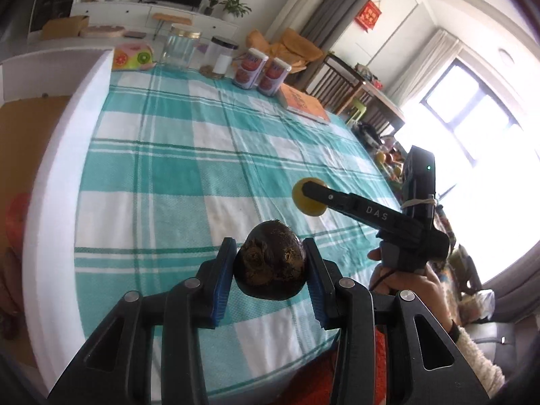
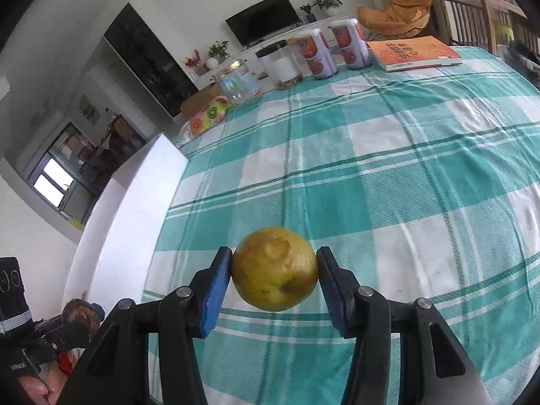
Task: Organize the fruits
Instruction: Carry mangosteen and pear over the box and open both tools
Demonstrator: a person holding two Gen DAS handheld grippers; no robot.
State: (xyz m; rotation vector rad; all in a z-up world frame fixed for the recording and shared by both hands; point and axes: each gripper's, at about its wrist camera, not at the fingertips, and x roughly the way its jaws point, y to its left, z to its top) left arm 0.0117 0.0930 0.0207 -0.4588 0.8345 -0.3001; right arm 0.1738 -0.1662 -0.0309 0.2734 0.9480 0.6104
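Note:
My left gripper (image 1: 270, 268) is shut on a dark brown round fruit (image 1: 270, 263) and holds it above the near part of the teal checked tablecloth (image 1: 202, 155). My right gripper (image 2: 274, 275) is shut on a yellow-green round fruit (image 2: 275, 271), also held above the cloth. In the left wrist view the right gripper (image 1: 308, 195) reaches in from the right with the yellow fruit (image 1: 303, 200) at its tip. In the right wrist view the left gripper and its brown fruit (image 2: 81, 314) show at the lower left.
At the table's far edge stand a fruit-print pouch (image 1: 133, 55), a glass jar (image 1: 179, 47), a black-lidded jar (image 1: 221, 55), two printed cans (image 1: 261, 71) and an orange book (image 1: 303, 103). A white foam board (image 1: 64, 141) borders the left side.

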